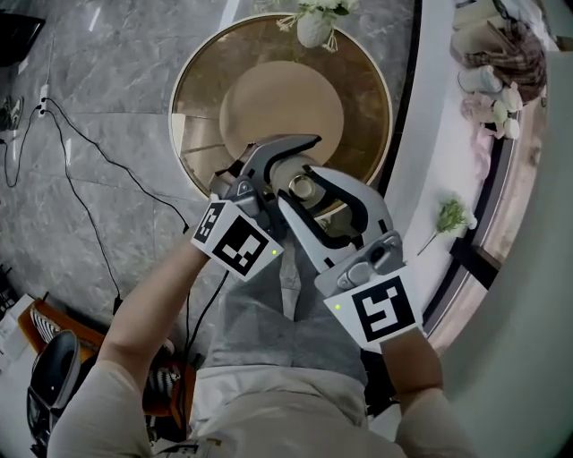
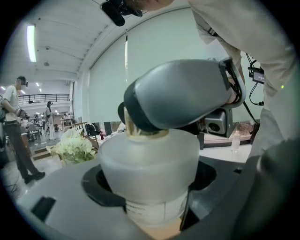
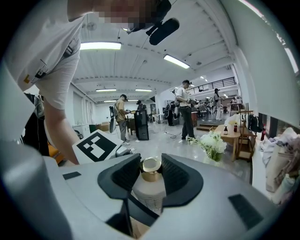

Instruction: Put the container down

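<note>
Container [image 1: 301, 186] is held between both grippers over the near part of a round table [image 1: 192, 94]. It is a frosted white bottle with a gold cap [image 3: 151, 165] and stands upright.

Left gripper [image 2: 150, 174]: jaws stand wide, one dark pad [image 2: 96, 185] on each side of the bottle's broad body, closed against it. A printed label [image 2: 152, 208] shows low on the body, just under the jaws.

Right gripper [image 3: 151, 165]: jaws set narrower, the ribbed pads [image 3: 127, 172] pressed on the gold cap and neck from left and right. It holds the top of the same bottle. In the left gripper view its grey jaw covers the cap from above.

Head view: the two grippers cross at the bottle, the left one from the near left, the right one from the near right. Only the cap shows between them.

Table: brown glassy top with a tan disc [image 1: 282, 97] at its middle. The bottle sits over the near edge of that disc. A tan surface shows directly beneath the bottle's base in the left gripper view; contact with it cannot be made out.

Vase of white flowers [image 1: 314, 21] at the far edge of the table, well apart from the bottle.
</note>
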